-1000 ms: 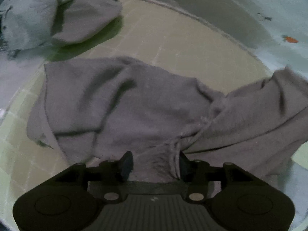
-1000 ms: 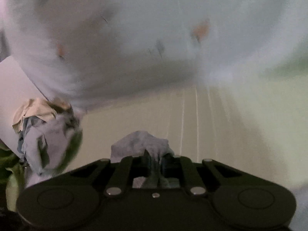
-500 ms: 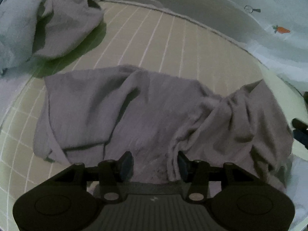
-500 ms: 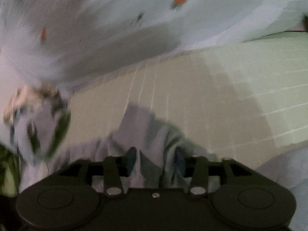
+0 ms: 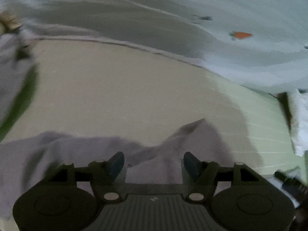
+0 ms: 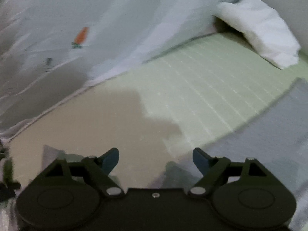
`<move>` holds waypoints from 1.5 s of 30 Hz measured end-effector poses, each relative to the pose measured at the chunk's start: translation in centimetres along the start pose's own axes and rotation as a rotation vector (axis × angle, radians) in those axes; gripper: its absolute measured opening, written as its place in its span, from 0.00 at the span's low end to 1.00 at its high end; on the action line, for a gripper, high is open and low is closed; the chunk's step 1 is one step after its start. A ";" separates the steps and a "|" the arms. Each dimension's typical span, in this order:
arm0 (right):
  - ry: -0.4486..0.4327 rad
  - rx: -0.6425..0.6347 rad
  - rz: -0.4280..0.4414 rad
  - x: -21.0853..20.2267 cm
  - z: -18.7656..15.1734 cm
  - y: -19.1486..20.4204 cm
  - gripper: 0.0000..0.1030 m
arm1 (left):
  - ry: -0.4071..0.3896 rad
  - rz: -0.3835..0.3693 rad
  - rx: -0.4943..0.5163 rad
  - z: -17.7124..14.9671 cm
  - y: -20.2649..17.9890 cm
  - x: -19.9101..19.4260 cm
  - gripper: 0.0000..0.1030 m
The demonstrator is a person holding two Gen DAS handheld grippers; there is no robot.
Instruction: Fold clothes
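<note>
Holding both claws spread and empty: my left gripper (image 5: 153,162) over the grey garment (image 5: 80,150), my right gripper (image 6: 155,158) above the green mat (image 6: 202,88).

A pale green mat (image 6: 202,88) with thin white grid lines covers the surface, part of it in shadow. Behind it lies a light blue sheet (image 6: 119,19) printed with an orange carrot (image 6: 81,35), the same carrot (image 5: 241,35) showing in the left wrist view. A white pillow (image 6: 258,30) rests on the mat's far right corner.
</note>
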State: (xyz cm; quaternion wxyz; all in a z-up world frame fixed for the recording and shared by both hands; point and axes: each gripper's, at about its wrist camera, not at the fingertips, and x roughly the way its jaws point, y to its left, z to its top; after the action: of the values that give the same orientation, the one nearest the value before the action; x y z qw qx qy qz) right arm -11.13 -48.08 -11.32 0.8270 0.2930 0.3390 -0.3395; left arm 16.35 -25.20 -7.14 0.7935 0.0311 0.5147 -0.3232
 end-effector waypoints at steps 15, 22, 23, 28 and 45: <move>-0.001 0.123 -0.087 -0.8 -1.7 -6.3 0.82 | 0.107 0.041 -0.013 -1.0 -5.1 6.2 0.03; 0.019 0.066 -0.045 -1.0 -2.6 -5.8 0.82 | -0.011 0.093 -0.121 -6.8 1.5 -2.9 0.03; 0.025 0.048 -0.036 -0.9 -2.7 -5.5 0.82 | -0.012 0.117 -0.144 -7.9 2.6 -3.9 0.03; 0.056 -0.054 0.018 -0.9 -4.1 -3.1 0.82 | 0.012 0.211 -0.282 -14.1 8.4 -7.4 0.03; 0.378 0.077 0.514 5.0 -7.8 8.8 0.70 | 0.078 0.152 -0.245 -17.0 11.1 -8.3 0.06</move>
State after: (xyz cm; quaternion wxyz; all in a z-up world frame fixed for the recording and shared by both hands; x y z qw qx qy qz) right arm -4.58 -39.03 -17.51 0.7963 0.4582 0.3885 -0.0715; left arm 6.68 -5.98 -11.34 0.7930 -0.0148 0.5767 -0.1956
